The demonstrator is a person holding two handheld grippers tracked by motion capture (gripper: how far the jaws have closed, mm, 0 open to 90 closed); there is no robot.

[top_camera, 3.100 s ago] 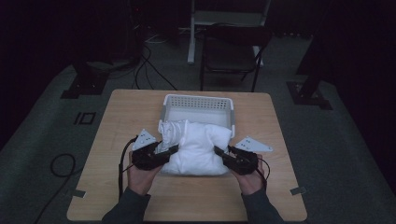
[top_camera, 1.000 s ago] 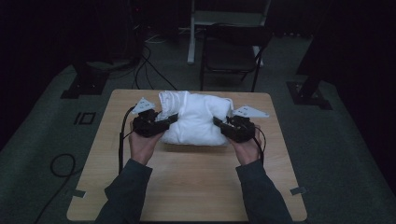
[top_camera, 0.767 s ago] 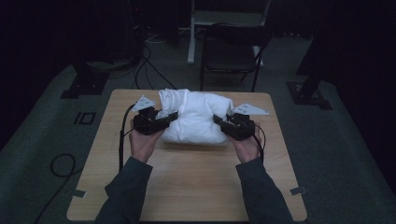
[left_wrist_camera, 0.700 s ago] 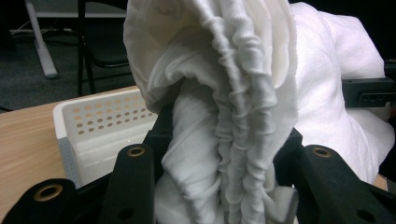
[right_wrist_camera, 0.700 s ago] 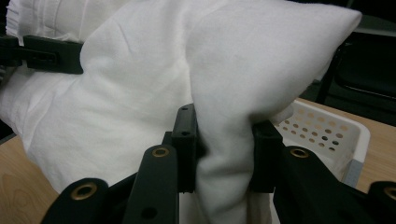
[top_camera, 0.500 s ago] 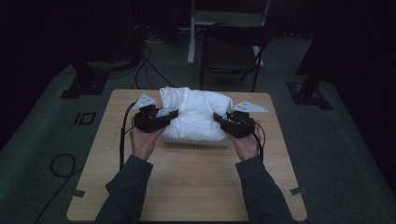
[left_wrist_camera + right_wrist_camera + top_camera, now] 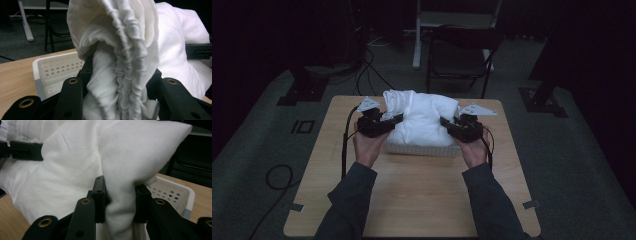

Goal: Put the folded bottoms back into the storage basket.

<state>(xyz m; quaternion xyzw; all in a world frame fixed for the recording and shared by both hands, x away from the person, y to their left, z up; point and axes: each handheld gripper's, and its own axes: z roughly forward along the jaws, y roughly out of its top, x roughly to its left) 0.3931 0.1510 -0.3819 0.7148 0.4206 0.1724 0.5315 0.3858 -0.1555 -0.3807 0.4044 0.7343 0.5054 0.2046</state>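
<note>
A bulky white cloth bundle [image 7: 422,117] hangs between my two grippers over a white perforated basket [image 7: 419,148] on the wooden table. My left gripper [image 7: 394,119] is shut on the bundle's left side; in the left gripper view its jaws pinch gathered white folds [image 7: 120,82]. My right gripper [image 7: 446,123] is shut on the right side, where a thick fold of the cloth [image 7: 120,202] sits between its jaws. The basket's wall [image 7: 53,72] shows behind the left jaws, and its corner [image 7: 175,192] lies beyond the right jaws.
The wooden table [image 7: 412,200] has bare surface in front of the basket. A dark chair [image 7: 459,55] and a white post [image 7: 417,32] stand beyond the far edge. Cables [image 7: 277,175] run on the floor at the left.
Both grippers carried the bundle from the table's near middle to above the basket. Over the last second it has settled lower, and the basket's front wall has come into sight.
</note>
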